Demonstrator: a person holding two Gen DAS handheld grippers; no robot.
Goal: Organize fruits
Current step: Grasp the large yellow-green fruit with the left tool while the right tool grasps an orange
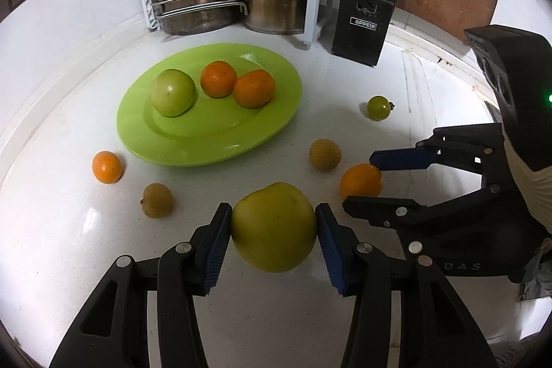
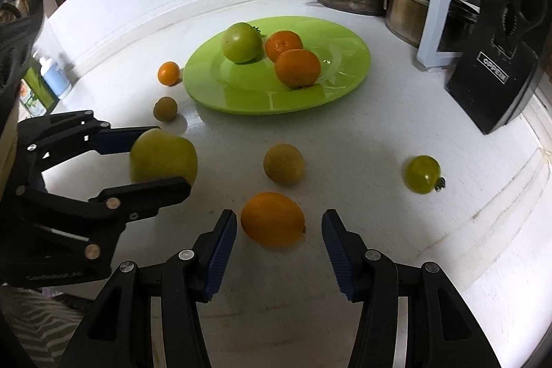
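The left gripper (image 1: 273, 226) has its fingers clamped on a large green tomato (image 1: 274, 226), one blue pad pressed to each flank, on the near side of the lime-green plate (image 1: 145, 126) and well short of its rim; whether the fruit has left the white worktop (image 1: 69, 230) cannot be told. The right gripper (image 2: 279, 226) straddles a small orange (image 2: 272, 219) that sits on the worktop, also on the near side of the plate; its fingers stand apart, with a sliver of daylight on the left flank and a wider gap on the right, so nothing is gripped yet. To do this step well, the right gripper should probably shift a touch to its right so the orange sits centred before the pads meet it, or the fruit is likely to roll away. The squeeze on both should stay gentle, since a tomato bruises and a round orange can squirt out. The plate already carries another green tomato (image 1: 172, 92) and two oranges (image 1: 238, 83) across its far half, so the bare near half looks like the place to set these down. Low, slow releases should keep them from rolling, and the brown longan (image 2: 283, 163) between orange and plate should be lifted over, not nudged.
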